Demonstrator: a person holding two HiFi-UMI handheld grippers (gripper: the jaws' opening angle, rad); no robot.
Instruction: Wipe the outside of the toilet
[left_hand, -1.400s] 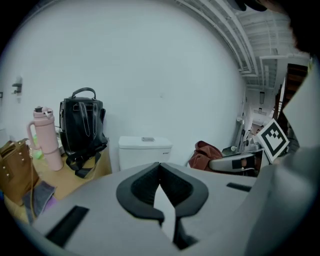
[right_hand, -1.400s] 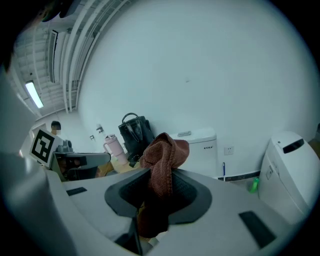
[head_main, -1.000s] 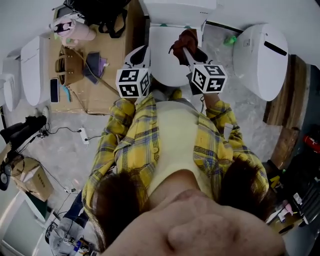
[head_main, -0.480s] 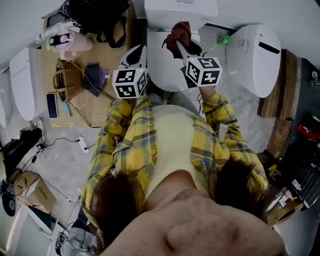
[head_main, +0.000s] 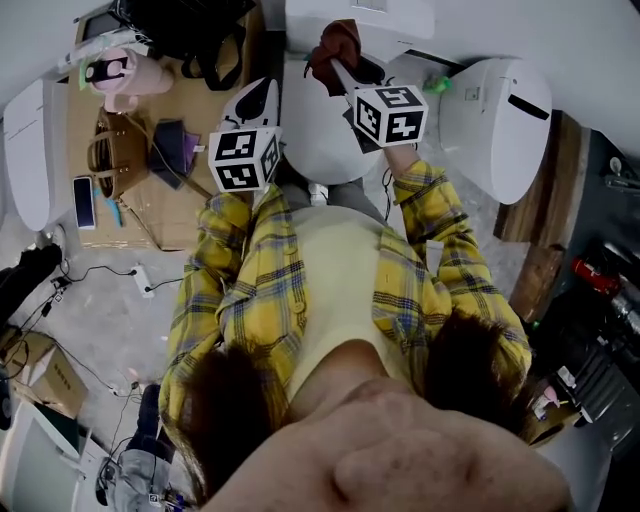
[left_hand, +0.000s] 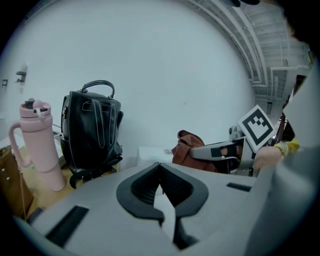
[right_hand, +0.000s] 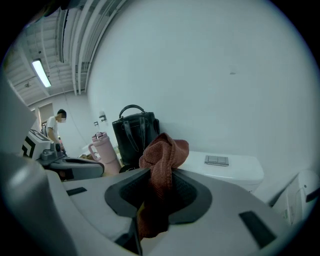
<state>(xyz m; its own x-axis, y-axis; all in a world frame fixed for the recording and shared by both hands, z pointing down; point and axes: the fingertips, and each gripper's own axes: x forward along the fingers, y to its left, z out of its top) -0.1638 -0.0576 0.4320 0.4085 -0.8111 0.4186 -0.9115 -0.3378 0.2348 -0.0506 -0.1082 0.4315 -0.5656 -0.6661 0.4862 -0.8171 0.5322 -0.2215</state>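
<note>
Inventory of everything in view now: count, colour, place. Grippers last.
centre toilet: 1, white, straight ahead
other toilets: 2, white, one right, one far left
cloth: 1, reddish brown, in right gripper's jaws
bag: 1, black, by wall, left of centre toilet
tumbler: 1, pink, left of bag
handbag: 1, brown, on wooden board at left
shirt sleeves: 2, yellow plaid, person's arms
left gripper: 1, grey, shut, empty
right gripper: 1, grey, shut on cloth
</note>
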